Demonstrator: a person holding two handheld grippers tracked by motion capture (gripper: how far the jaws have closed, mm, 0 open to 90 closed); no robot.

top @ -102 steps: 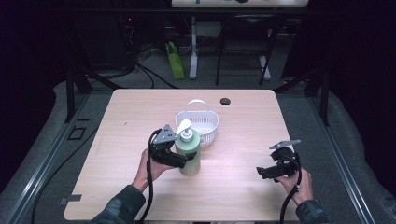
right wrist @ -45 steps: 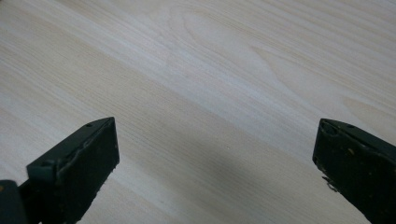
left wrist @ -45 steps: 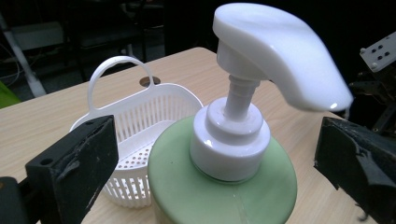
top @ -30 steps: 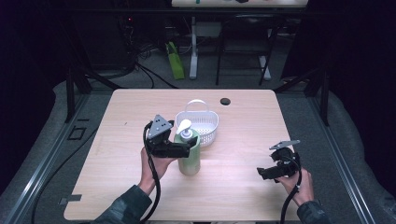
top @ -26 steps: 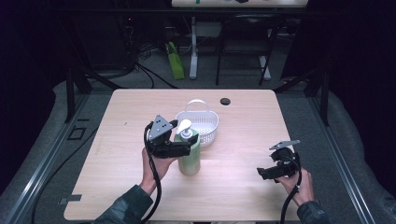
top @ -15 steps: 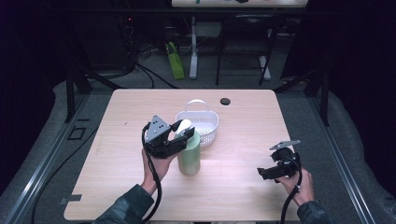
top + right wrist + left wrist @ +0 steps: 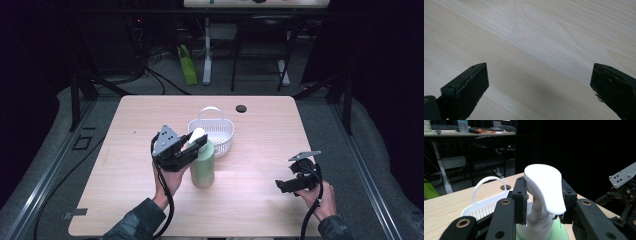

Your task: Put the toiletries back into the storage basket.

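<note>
**Pump neck pinched at the middle of the bench**

Between the black jaws of the left gripper (image 7: 544, 205) sits the white neck of a pale green plastic pump bottle (image 7: 202, 162), pinched just under its broad white pump head (image 7: 545, 186). Those jaws have just been closing, and both pads now press on the neck. The bottle stands upright at the bench's centre, touching or just short of a white slotted plastic basket with a hoop handle (image 7: 217, 131) at its 1 o'clock.

By my judgement, the bottle is stiff but smooth, and heavy low down if filled; the pump head may sink or swivel, so the neck beneath it is the surer hold, and a lift should go straight up.

At 4 o'clock from the bottle, well apart, the right gripper (image 7: 292, 184) hangs over bare light wooden bench (image 7: 536, 37), its jaws wide and empty.
</note>
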